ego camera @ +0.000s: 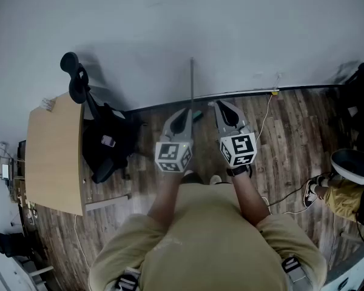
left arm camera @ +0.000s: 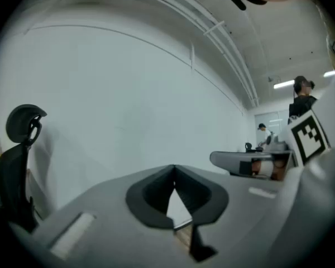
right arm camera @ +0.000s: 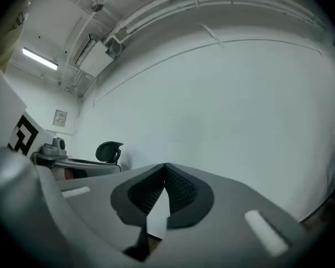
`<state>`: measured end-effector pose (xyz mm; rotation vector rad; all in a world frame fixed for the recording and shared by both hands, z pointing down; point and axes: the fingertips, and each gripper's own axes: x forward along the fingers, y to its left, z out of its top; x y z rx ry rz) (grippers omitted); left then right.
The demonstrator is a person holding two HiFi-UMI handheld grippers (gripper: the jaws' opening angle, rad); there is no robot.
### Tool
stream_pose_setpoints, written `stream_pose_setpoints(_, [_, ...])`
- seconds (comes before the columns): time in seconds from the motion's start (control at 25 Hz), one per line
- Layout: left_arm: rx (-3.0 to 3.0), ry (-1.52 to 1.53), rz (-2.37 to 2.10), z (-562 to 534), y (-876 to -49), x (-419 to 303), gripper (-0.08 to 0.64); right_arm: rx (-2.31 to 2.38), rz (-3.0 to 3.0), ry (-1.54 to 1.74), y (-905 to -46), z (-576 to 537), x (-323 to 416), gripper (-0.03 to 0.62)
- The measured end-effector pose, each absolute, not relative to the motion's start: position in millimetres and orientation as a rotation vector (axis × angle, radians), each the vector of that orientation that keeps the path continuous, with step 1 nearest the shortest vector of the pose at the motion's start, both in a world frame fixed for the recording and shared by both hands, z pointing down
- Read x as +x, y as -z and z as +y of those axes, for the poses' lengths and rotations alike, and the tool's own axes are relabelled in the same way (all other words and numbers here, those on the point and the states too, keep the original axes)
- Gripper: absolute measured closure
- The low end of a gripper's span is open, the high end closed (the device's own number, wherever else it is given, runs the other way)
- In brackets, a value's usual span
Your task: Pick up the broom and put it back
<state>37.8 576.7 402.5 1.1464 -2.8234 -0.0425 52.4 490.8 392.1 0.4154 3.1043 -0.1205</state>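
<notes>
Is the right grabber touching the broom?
Apart. In the head view, floor shows between the right gripper and the broom. The right gripper view shows its jaws shut with nothing between them.

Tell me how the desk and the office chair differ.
The desk is pale wood with a broad flat top; the office chair is black. The office chair rises to a headrest; the desk ends at its top. Both stand on the wooden floor beside the white wall.
</notes>
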Motion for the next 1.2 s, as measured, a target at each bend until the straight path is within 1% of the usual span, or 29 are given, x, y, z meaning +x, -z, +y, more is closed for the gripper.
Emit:
stream_pose_setpoints(0.16, [1.151,0.045,-2.825,570.7,-407.0,36.3,0.557,0.418,3.112,0.137,-399.7,486.6,49.3,0.588])
stream_pose_setpoints(0.32, [1.157,0.049,-2.818,566.9,-415.1,40.0,0.557,0.409,3.151,0.221,-417.8,477.6,38.5,0.588])
stream_pose_setpoints(0.52, [1.172,0.142,-2.847,573.1,-415.9,17.3,0.557,0.450,3.118,0.207,-421.2,479.5,14.8,0.588])
stream_pose_setpoints(0.68, [1.145,0.170,-2.873,570.8,-428.2,-19.9,0.557,0.458,3.098,0.174,-428.7,476.8,-10.5,0.598])
stream_pose_setpoints(0.88, [1.175,0.335,-2.825,566.3,-437.1,-69.3,0.561,0.479,3.129,0.243,-440.2,469.6,-53.0,0.597])
stream_pose_setpoints(1.04, [1.225,0.279,-2.762,566.3,-454.7,-108.0,0.560,0.515,3.167,0.224,-450.3,473.2,-99.7,0.589])
stream_pose_setpoints(1.2, [1.236,0.206,-2.729,576.5,-472.6,-150.7,0.558,0.561,3.257,0.387,-477.6,482.9,-144.5,0.589])
